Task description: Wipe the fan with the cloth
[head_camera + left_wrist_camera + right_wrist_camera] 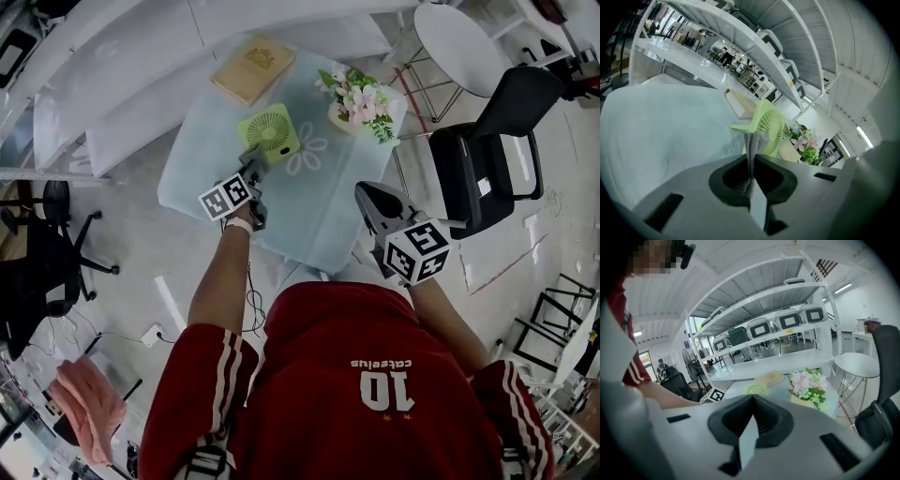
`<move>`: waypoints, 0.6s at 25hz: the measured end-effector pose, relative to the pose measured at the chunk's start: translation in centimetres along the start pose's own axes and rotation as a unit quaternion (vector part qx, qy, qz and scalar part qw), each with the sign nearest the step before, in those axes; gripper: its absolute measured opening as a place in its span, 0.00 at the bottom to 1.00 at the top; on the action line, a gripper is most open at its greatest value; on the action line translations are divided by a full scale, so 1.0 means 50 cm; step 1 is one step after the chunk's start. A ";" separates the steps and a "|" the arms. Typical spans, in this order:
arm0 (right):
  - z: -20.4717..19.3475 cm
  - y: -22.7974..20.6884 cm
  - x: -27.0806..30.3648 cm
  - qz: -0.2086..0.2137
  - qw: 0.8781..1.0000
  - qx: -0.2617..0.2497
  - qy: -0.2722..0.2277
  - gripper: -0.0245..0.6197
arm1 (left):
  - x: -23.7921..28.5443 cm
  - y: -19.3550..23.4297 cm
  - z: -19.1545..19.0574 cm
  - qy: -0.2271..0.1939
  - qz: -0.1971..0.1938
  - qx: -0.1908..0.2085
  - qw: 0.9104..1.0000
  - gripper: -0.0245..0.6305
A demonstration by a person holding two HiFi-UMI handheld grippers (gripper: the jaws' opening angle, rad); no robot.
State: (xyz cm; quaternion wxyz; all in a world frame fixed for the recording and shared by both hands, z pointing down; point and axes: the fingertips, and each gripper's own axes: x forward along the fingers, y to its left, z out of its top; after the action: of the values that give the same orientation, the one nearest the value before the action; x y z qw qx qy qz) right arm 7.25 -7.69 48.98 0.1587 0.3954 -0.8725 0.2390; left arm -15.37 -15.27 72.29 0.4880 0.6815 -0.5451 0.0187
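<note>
While the left gripper (251,169) stays out of the task's way only in name, its jaws are clenched on a grey knitted cloth (751,146) that reaches the lower edge of the green fan (270,133) standing on the pale table (202,178). Beyond the fan lies a tan book (253,68), and right of the fan sit flowers (361,98). Well back from the fan, the right gripper (375,202) has its jaws pressed together, empty.

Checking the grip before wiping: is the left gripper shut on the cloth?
Shut: the left gripper pinches the grey cloth between closed jaws.
</note>
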 end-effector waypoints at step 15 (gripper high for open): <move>0.017 0.018 0.014 0.010 1.000 -0.007 -0.004 0.04 | -0.030 0.039 0.004 -0.003 0.021 0.001 1.000 0.08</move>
State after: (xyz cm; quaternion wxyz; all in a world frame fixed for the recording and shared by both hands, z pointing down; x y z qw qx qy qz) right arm 6.05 -8.06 48.30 0.1558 0.3863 -0.8787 0.2333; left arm -17.57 -14.18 72.58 0.4853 0.6703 -0.5607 0.0277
